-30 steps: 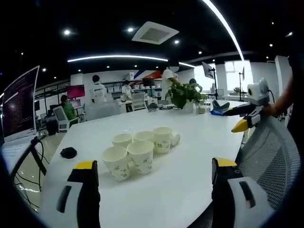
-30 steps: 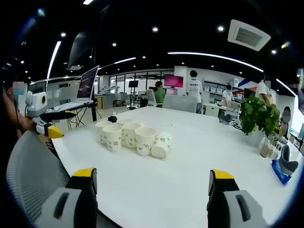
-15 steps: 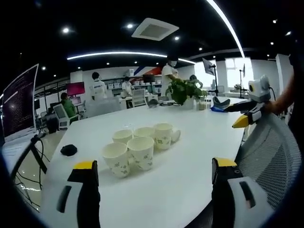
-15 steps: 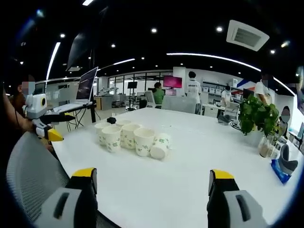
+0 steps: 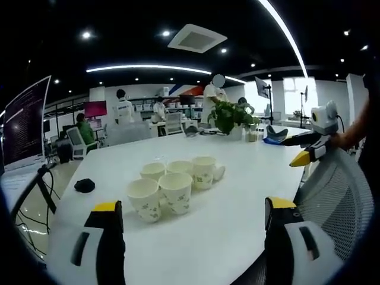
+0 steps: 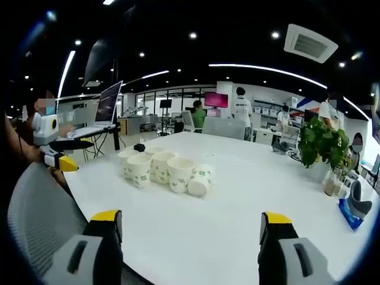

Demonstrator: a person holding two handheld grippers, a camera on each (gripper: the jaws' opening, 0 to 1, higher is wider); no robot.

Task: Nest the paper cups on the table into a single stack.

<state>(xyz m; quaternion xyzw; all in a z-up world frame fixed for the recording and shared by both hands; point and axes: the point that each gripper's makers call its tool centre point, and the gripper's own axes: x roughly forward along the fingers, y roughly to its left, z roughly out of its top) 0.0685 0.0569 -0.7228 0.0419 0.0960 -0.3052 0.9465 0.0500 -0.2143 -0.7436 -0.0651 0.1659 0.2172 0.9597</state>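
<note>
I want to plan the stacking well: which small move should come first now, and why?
Probably bring the right gripper forward to the tipped cup, the nearest one in the right gripper view. Both grippers are open and empty, far from the cups, and that cup lies on its side.

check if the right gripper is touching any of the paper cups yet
Apart. The right gripper view shows bare table between the open right gripper and the paper cups.

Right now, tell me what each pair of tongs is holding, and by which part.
Nothing is held. Left tongs and right tongs are open, short of the paper cups on the table.
</note>
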